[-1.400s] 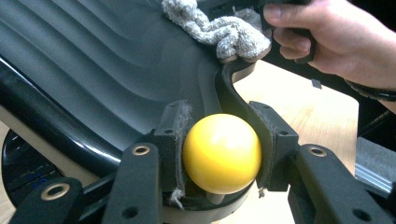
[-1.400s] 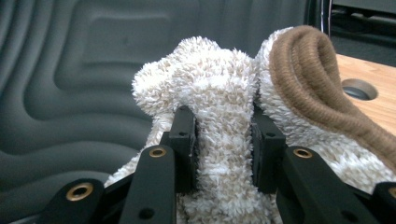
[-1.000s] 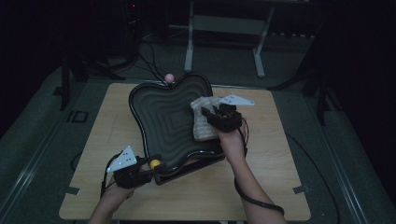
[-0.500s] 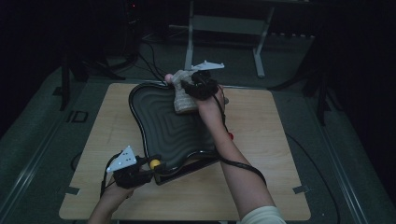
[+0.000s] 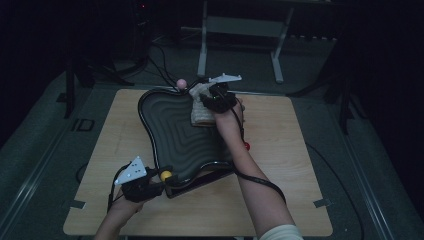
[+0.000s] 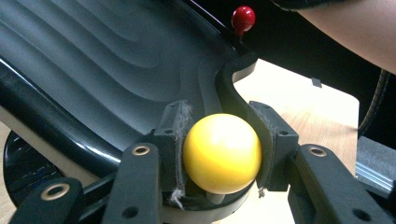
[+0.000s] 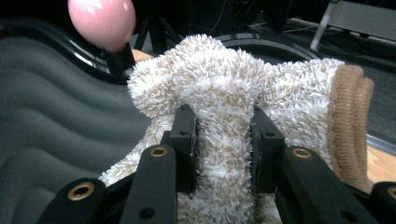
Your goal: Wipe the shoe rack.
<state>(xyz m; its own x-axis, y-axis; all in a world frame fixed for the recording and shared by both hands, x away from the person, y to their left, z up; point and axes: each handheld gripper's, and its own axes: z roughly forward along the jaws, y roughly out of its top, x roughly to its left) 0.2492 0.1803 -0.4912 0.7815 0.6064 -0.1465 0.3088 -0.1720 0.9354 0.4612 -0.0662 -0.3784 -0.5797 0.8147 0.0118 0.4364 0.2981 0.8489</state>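
A black apple-shaped tray [image 5: 175, 132] with stepped ridges lies on the wooden table [image 5: 280, 165]. At its near corner my left gripper [image 5: 159, 186] is shut on a yellow ball knob [image 6: 221, 152] [image 5: 165, 175] fixed to the tray's rim [image 6: 233, 88]. My right gripper [image 5: 210, 102] is shut on a fluffy cream sock with a tan cuff [image 7: 224, 93] [image 5: 200, 110], held against the tray's far right part. A pink knob [image 7: 102, 21] [image 5: 181, 82] stands on the far rim just beyond the sock. A red knob [image 6: 243, 17] [image 5: 246, 146] sits on the tray's right side.
A metal stand [image 5: 240, 30] and cables lie on the dark floor beyond the table. The person's right forearm [image 5: 250, 175] crosses the tray's right edge. Bare wood lies to the left and right of the tray.
My right gripper has carried the sock from the tray's right side to its far edge, near the pink knob. The left gripper has kept its hold on the yellow knob.
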